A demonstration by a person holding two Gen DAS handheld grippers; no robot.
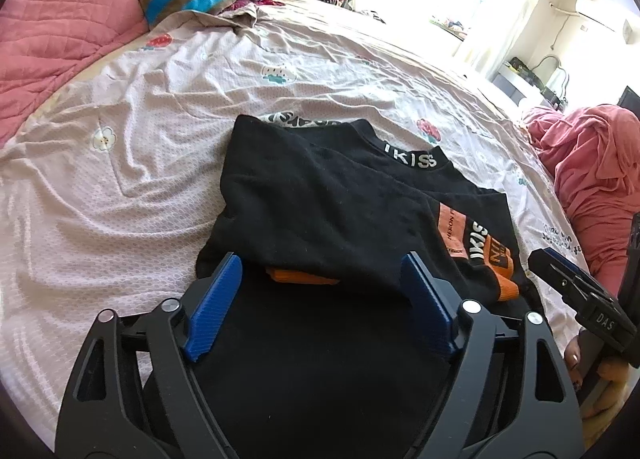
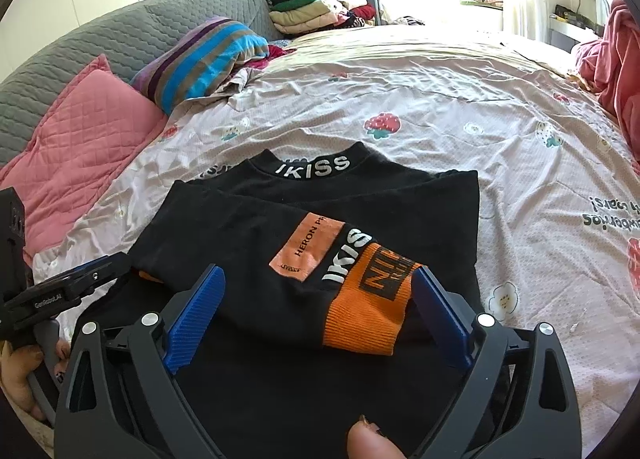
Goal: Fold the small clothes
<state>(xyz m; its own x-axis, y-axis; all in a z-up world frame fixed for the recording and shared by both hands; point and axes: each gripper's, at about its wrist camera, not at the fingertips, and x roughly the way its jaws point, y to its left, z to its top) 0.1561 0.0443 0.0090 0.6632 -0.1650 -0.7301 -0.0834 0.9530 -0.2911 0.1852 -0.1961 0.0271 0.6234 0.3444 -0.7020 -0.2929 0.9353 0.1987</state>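
Nearest the lens, the left gripper [image 1: 320, 271] stands with its blue pads [image 1: 214, 309] spread wide over the near hem of a black sweatshirt [image 1: 320, 195]; nothing is pinched, the cloth simply lies below and between them. The sweatshirt is the landmark: it lies partly folded on a pale strawberry-print bedsheet [image 1: 120, 163], its lettered collar [image 1: 412, 159] at the far end, so its long axis runs straight away from both tools. To the sweatshirt's right sits the right gripper [image 2: 320, 295], also splayed open, its pads either side of an orange cuff [image 2: 368, 307] on a sleeve folded across the body, without pressing it. Both tools sit at the near hem, side by side, about equally close; the right one is nearer the cuff. Judging from this, the next fold would carry the near hem toward the collar. Beyond the sweatshirt, far left, rest a pink quilted pillow [image 2: 88, 131] and a striped blanket [image 2: 200, 59].
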